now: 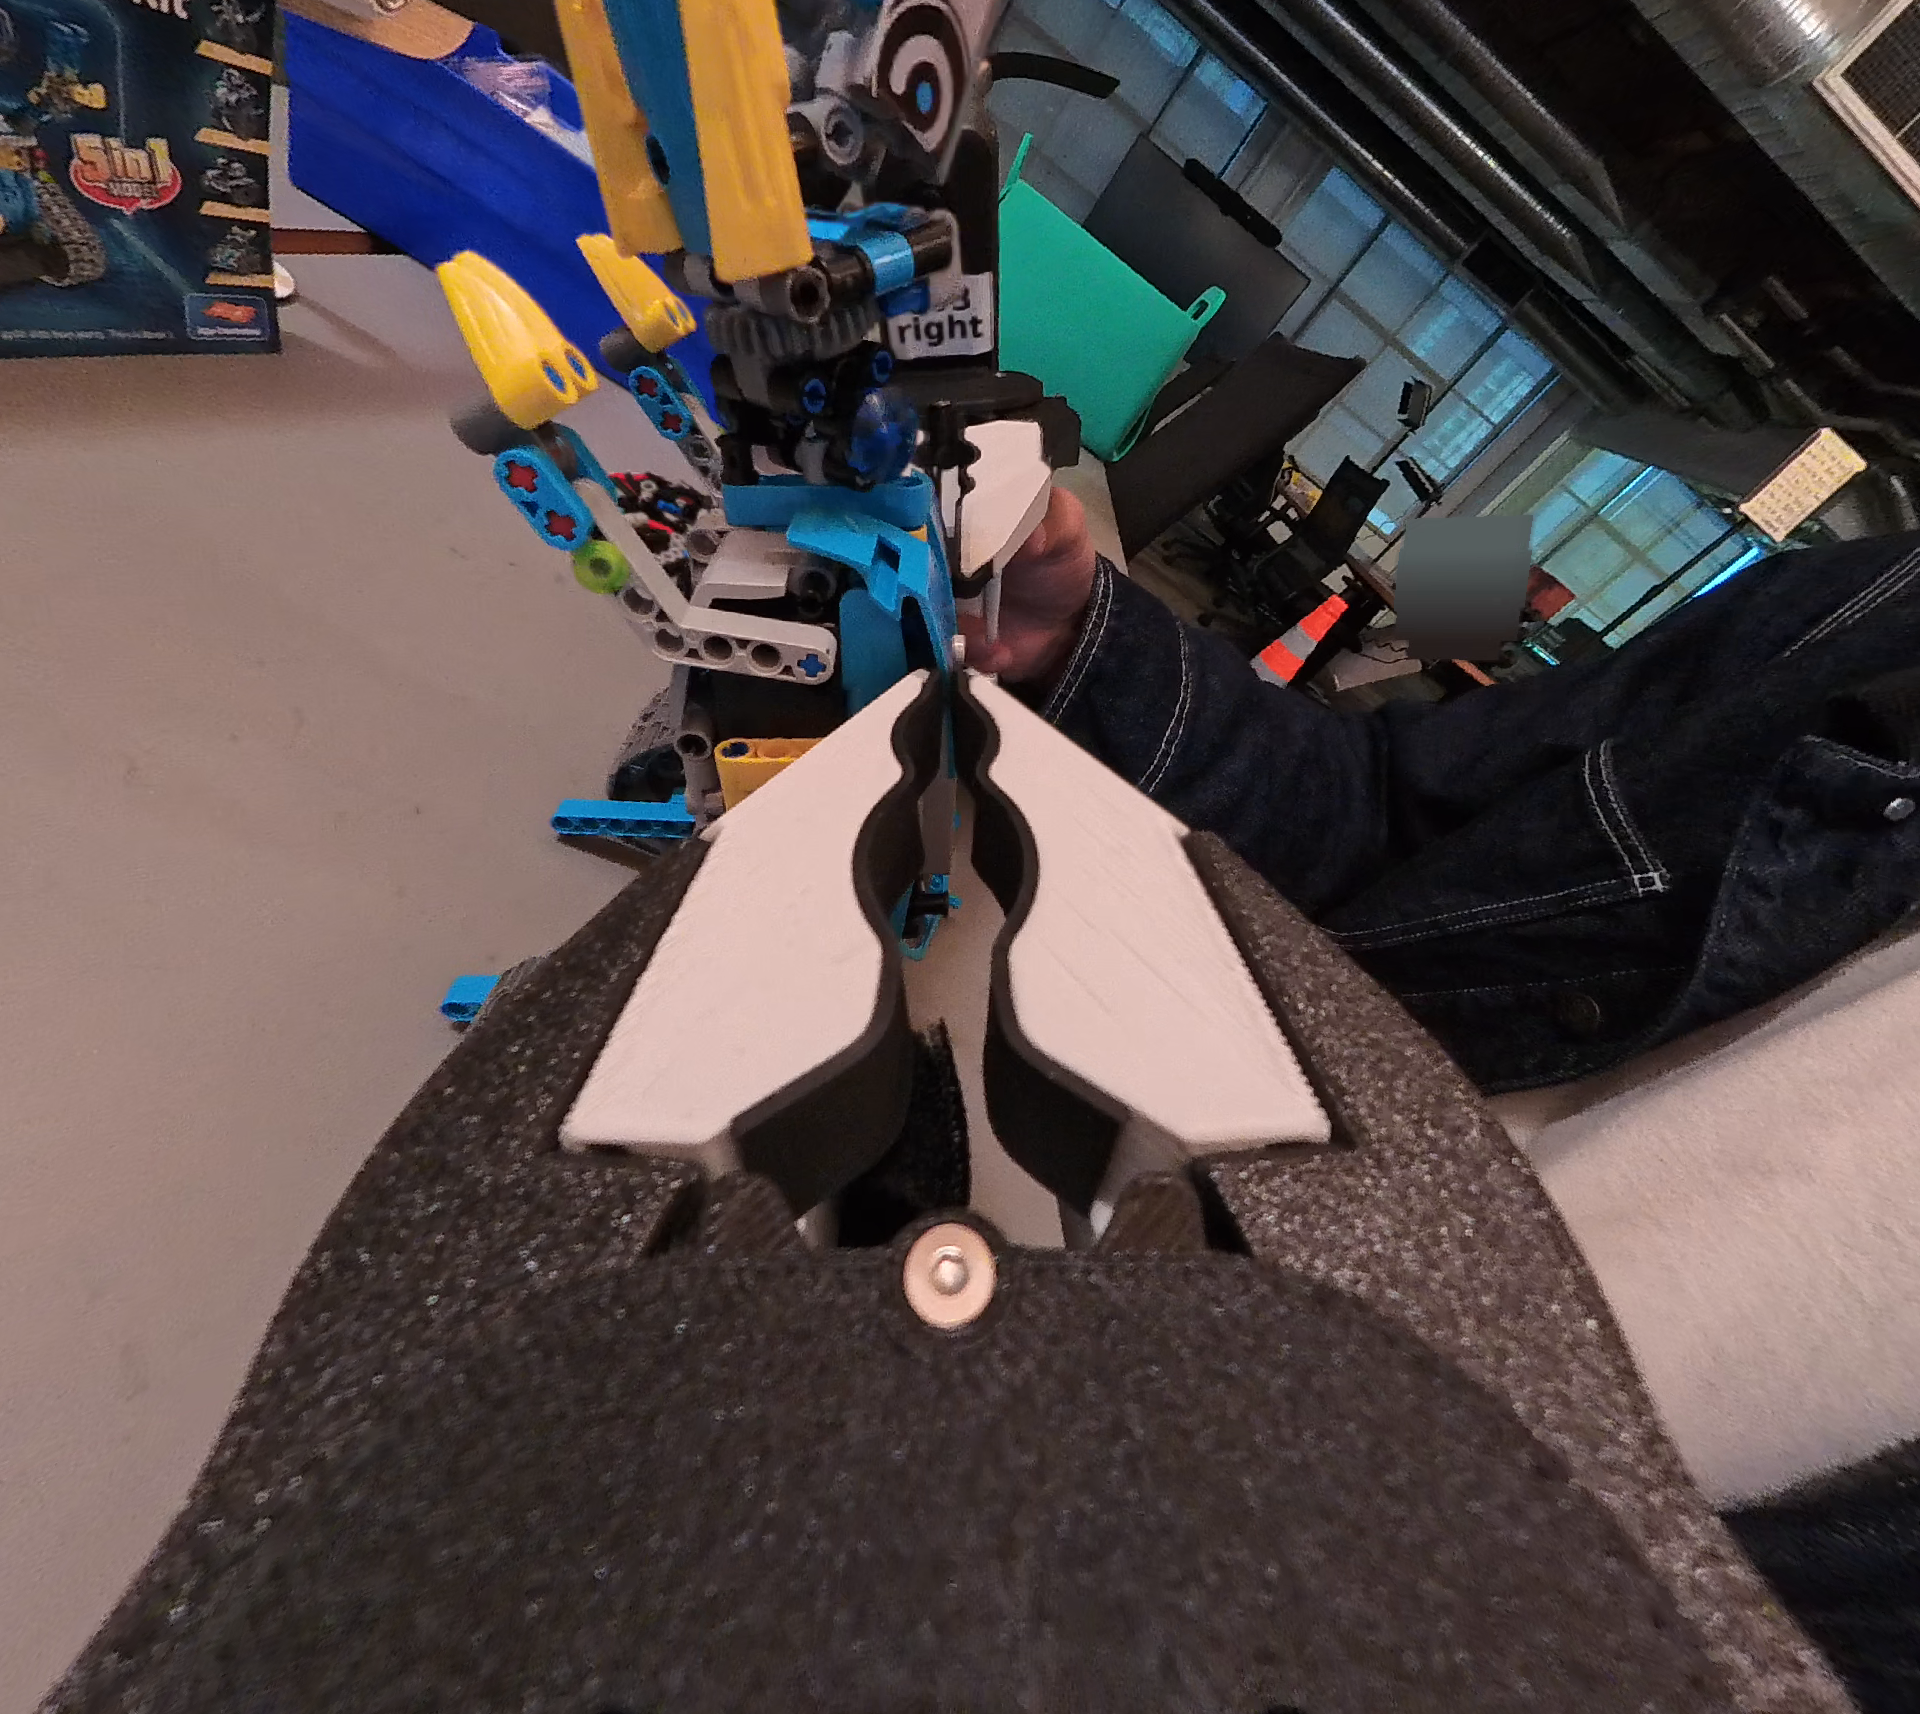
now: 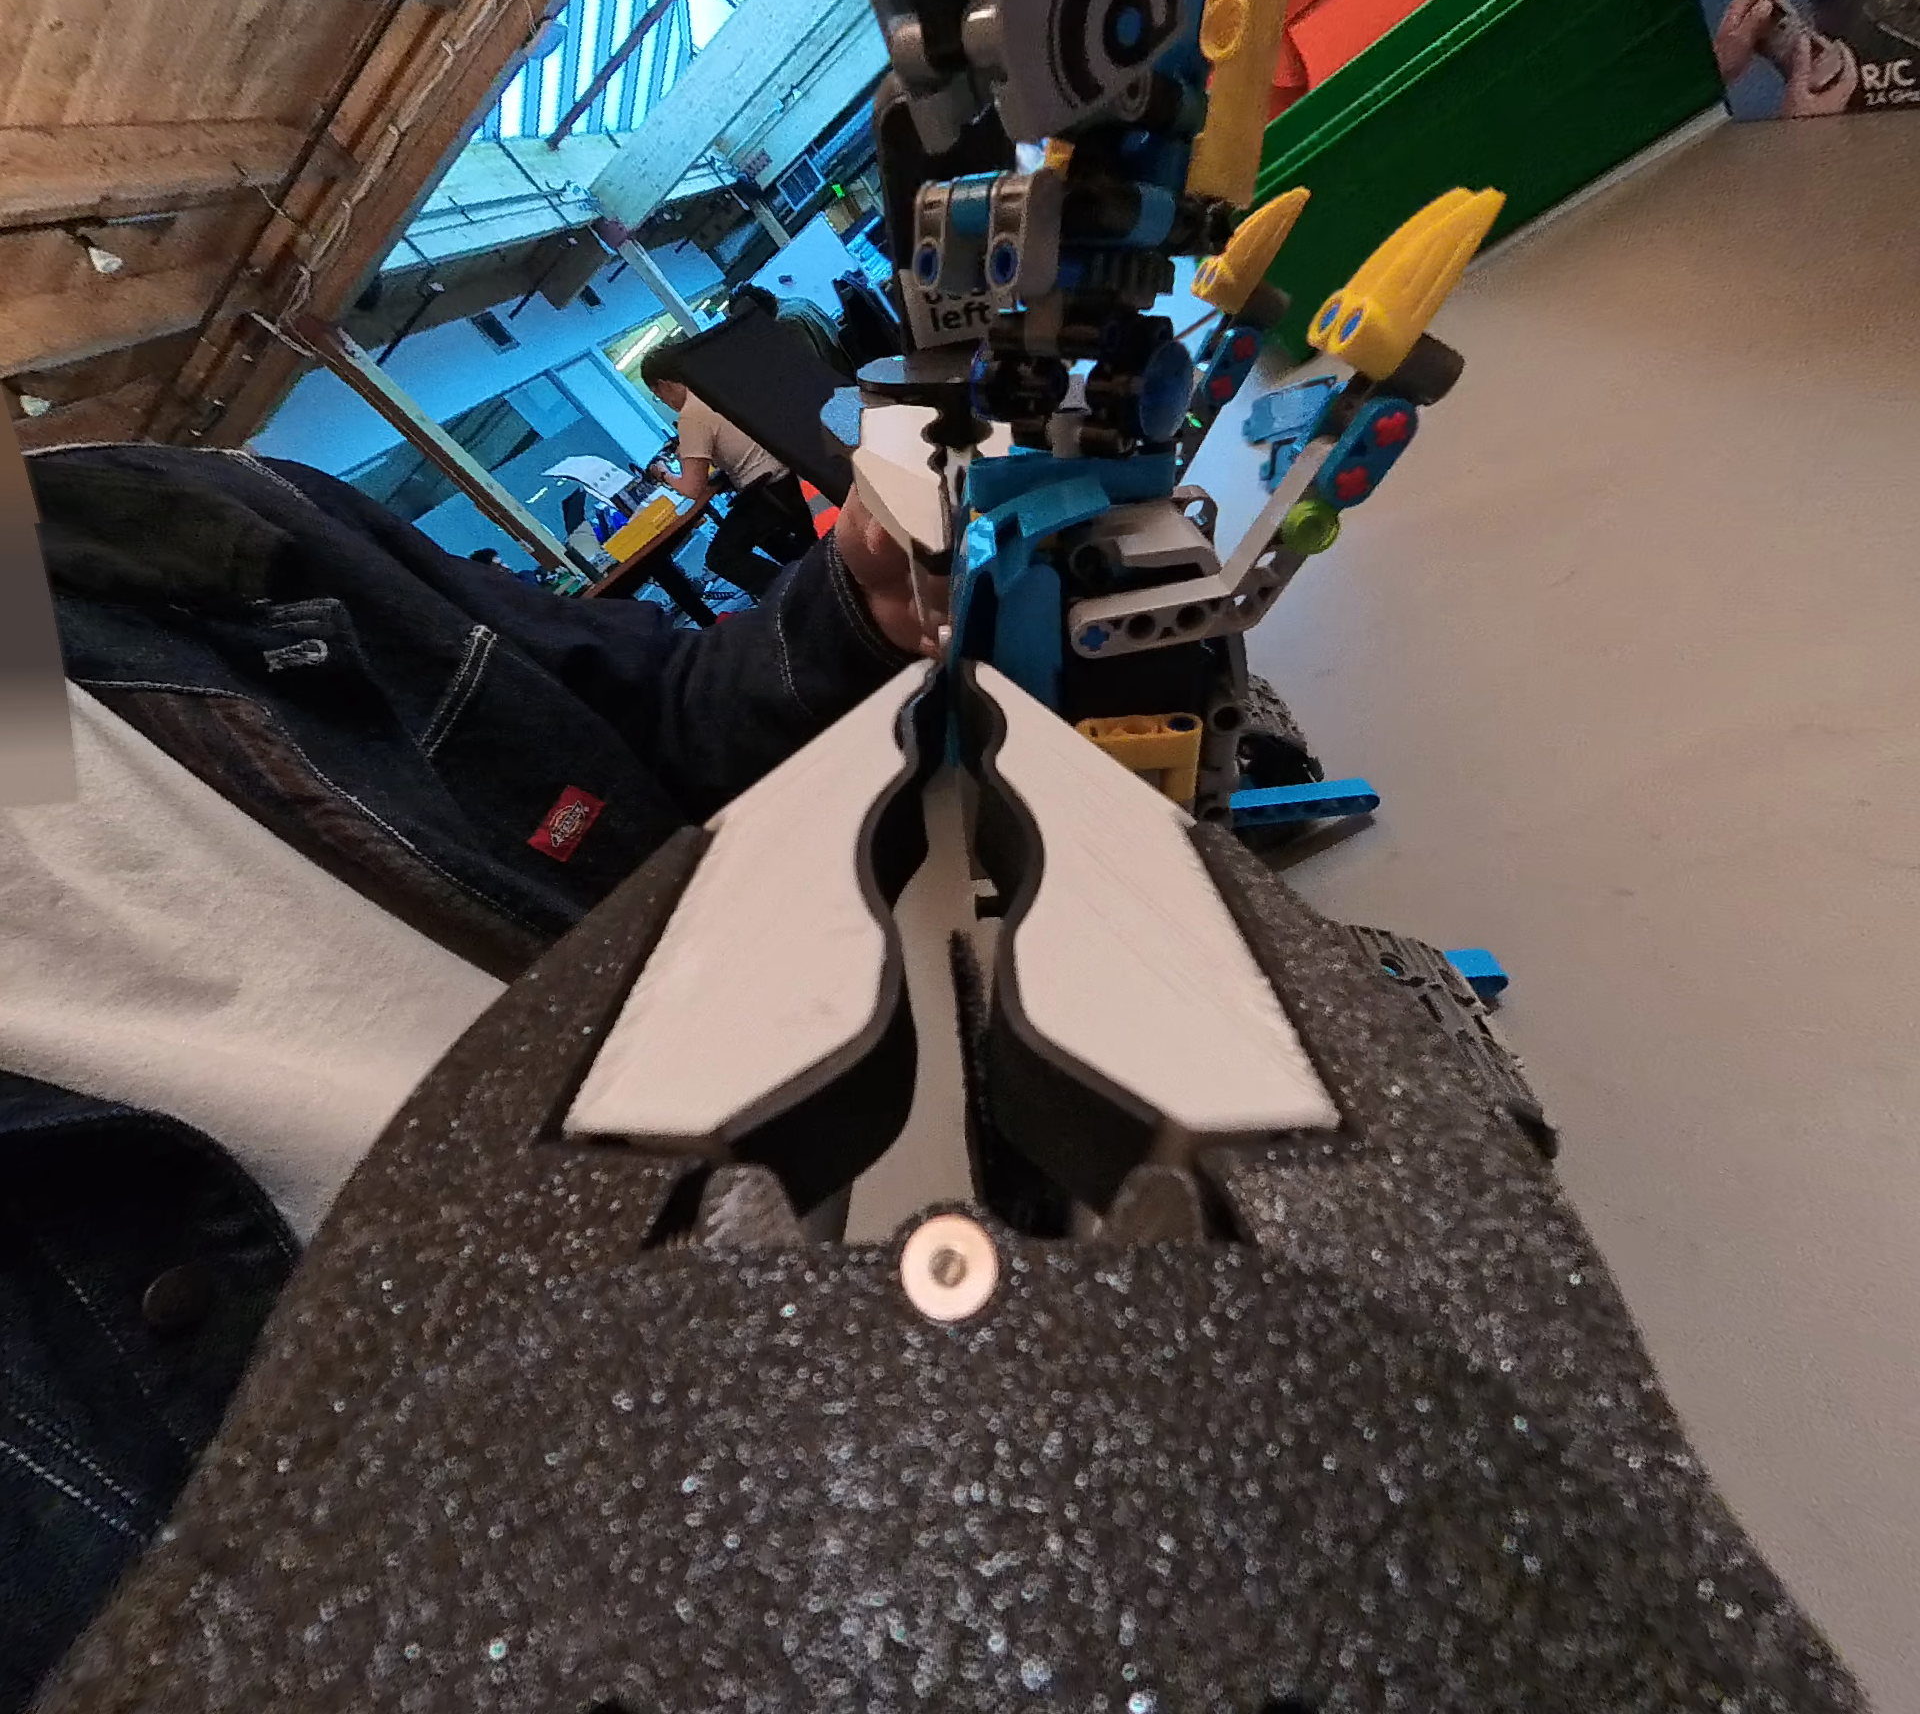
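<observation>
Blue-and-yellow building-brick robot model (image 1: pixel 748 376) stands upright on the pale desk (image 1: pixel 260 729), its long axis vertical, straight ahead of both grippers: left gripper (image 1: pixel 943 690) and right gripper (image 2: pixel 948 679) each have jaws pinching a thin blue panel at its lower body from opposite sides.

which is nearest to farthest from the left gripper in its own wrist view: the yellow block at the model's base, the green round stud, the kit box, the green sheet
From the left gripper:
1. Yellow block, just left of the fingertips, low on the model.
2. Green round stud, farther left and higher.
3. Green sheet, behind the model, to the right.
4. Kit box, far left.
Three and four are close; I wouldn't rank them firmly.
</observation>
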Motion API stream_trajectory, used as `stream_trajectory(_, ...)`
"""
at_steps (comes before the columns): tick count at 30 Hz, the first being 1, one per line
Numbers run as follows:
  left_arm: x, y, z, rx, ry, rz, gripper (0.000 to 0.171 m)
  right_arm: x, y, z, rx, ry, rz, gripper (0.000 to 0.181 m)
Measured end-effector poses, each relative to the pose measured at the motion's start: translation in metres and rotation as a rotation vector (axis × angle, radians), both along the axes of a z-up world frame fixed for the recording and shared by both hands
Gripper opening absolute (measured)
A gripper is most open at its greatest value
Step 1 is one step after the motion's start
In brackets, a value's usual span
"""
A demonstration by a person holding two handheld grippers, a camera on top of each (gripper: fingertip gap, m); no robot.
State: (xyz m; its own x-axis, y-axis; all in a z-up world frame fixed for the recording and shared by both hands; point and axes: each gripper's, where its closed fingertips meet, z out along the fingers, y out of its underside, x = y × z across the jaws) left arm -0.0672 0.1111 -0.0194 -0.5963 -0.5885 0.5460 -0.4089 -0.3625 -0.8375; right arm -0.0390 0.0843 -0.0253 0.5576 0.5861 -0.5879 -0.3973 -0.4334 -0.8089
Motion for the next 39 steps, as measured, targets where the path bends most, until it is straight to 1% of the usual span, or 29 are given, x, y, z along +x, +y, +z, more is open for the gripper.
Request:
stream_trajectory(10, -0.003, -0.002, 0.0, 0.023, -0.004, -0.018, 0.0, -0.002, -0.003, 0.0, 0.008, -0.03, 0.004, 0.0)
stream_trajectory(13, -0.004, -0.002, 0.0, 0.024, -0.006, -0.028, 0.0, -0.003, -0.002, 0.0, 0.009, 0.015, 0.013, 0.0)
stream_trajectory(18, -0.003, 0.001, 0.0, -0.012, -0.016, -0.01, 0.0, -0.002, 0.003, 0.001, -0.001, 0.028, -0.02, 0.0)
stream_trajectory(21, -0.003, 0.001, 0.0, -0.053, -0.011, -0.035, 0.001, -0.003, 0.004, 0.001, -0.017, 0.018, -0.03, 0.0)
stream_trajectory(23, -0.005, 0.0, -0.002, -0.011, -0.021, -0.038, 0.003, -0.004, 0.001, 0.003, -0.016, -0.012, -0.022, 0.009)
stream_trajectory(24, -0.006, 0.0, -0.003, 0.017, -0.031, -0.036, 0.006, -0.004, 0.0, 0.003, -0.017, -0.033, -0.027, 0.013)
stream_trajectory(25, -0.005, 0.002, -0.003, 0.037, -0.038, -0.023, 0.013, -0.003, 0.0, 0.003, -0.015, -0.057, -0.04, 0.014)
stream_trajectory(26, -0.004, 0.006, -0.002, 0.047, -0.042, -0.003, 0.023, -0.002, 0.0, 0.002, -0.012, -0.084, -0.054, 0.013)
stream_trajectory(27, -0.004, 0.011, 0.0, 0.047, -0.051, 0.01, 0.026, 0.0, 0.0, 0.0, -0.01, -0.122, -0.076, 0.009)
stream_trajectory(29, -0.003, 0.02, 0.005, 0.037, -0.072, 0.051, 0.027, 0.004, 0.001, -0.001, -0.004, -0.178, -0.108, 0.005)
stream_trajectory(31, 0.002, 0.033, 0.006, 0.031, -0.082, 0.12, 0.028, 0.005, 0.0, -0.001, -0.007, -0.181, -0.115, 0.005)
stream_trajectory(33, 0.006, 0.04, 0.006, 0.016, -0.077, 0.162, 0.031, 0.007, 0.001, -0.001, -0.014, -0.174, -0.124, 0.003)
stream_trajectory(37, 0.012, 0.046, 0.014, -0.035, -0.105, 0.237, 0.049, 0.005, -0.003, 0.002, -0.032, -0.141, -0.097, 0.014)
stream_trajectory(39, 0.015, 0.043, 0.014, -0.045, -0.107, 0.244, 0.059, 0.001, -0.012, 0.002, -0.068, -0.108, -0.041, 0.022)
